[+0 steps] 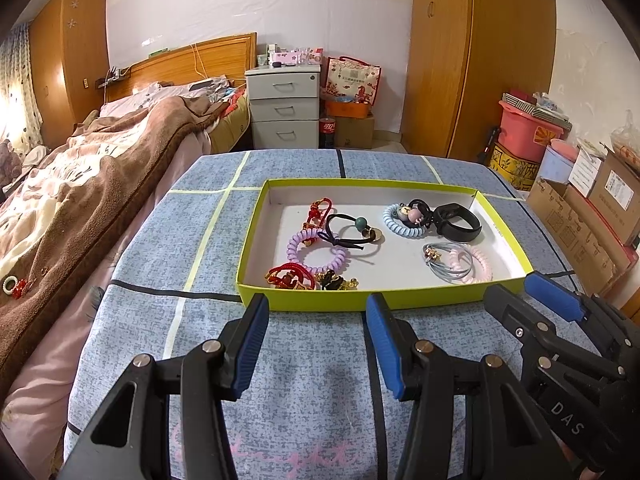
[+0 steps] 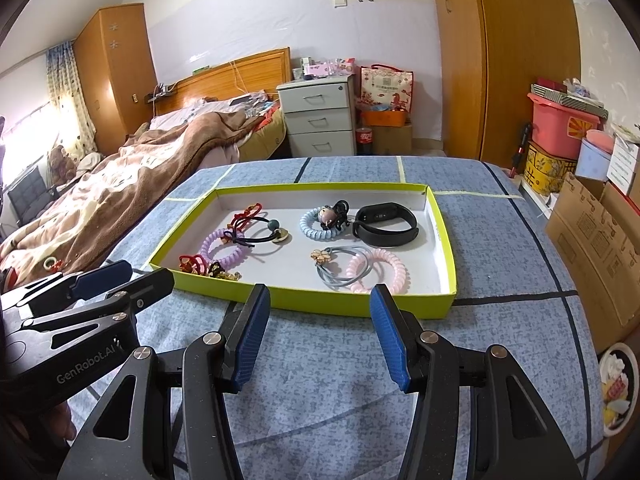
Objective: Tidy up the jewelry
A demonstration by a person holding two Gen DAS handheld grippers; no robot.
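A shallow yellow-green box lid (image 2: 316, 300) sits on the table (image 2: 320, 380), which is covered in a blue checked cloth, and it serves as the tray that gathers the jewelry in one place. Both tools hover just short of its near wall, side by side, with nothing between their blue pads: the left tool (image 1: 316, 320) has its jaws spread wide and empty, and the right tool (image 2: 320, 312) is likewise released and empty. Their parked position suggests either a pause before a pick or that sorting inside the tray is largely finished. Within the tray, from the right wrist view, the pieces fall into loose groups: at about 10 o'clock a red cord bracelet (image 2: 248, 214) and a black hair tie with a teal bead (image 2: 260, 238) overlap a purple coil hair tie (image 2: 224, 250); at 8 o'clock a red knotted charm (image 2: 192, 264) lies against the near wall; near 12 o'clock a blue coil hair tie (image 2: 316, 226) carries a black clip; at 2 o'clock stands a black fitness band (image 2: 386, 224); at 5 o'clock a grey elastic with a flower charm (image 2: 340, 266) overlaps a pink coil hair tie (image 2: 380, 270). One small white ring with a red charm (image 1: 14, 285) lies on the brown blanket (image 1: 100, 200) of the bed, well apart at 9 o'clock, and is probably still to be collected.
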